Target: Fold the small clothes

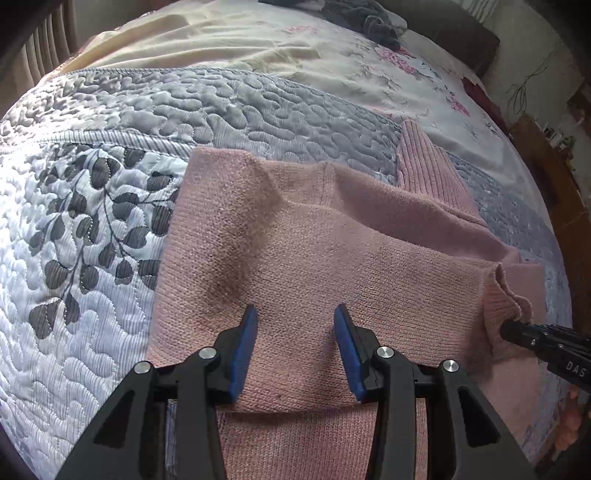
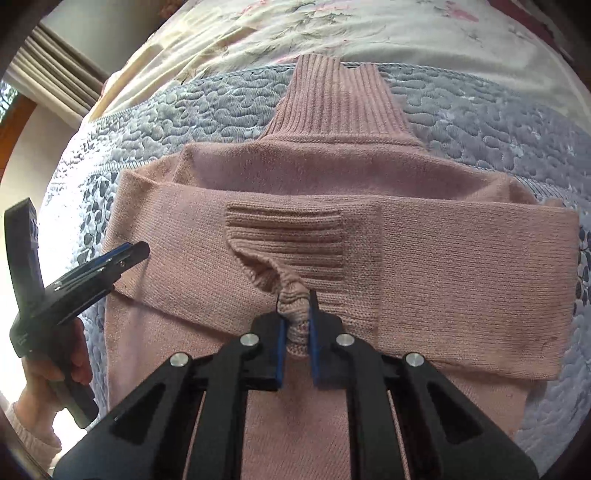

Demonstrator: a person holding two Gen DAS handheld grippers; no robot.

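A pink knit sweater with a ribbed high collar lies flat on the quilted bed, its sleeves folded across the chest. My right gripper is shut on the ribbed sleeve cuff, pinching it into a bunch above the sweater's middle. In the left wrist view that same cuff shows at the right with the right gripper tip on it. My left gripper stands open over the folded sleeve on the sweater, nothing between its fingers. It also shows at the left in the right wrist view.
A grey-blue quilted cover with a leaf print spreads under the sweater. A floral sheet lies beyond it, with dark crumpled clothes at the far end. A curtain hangs at the left. A hand holds the left gripper's handle.
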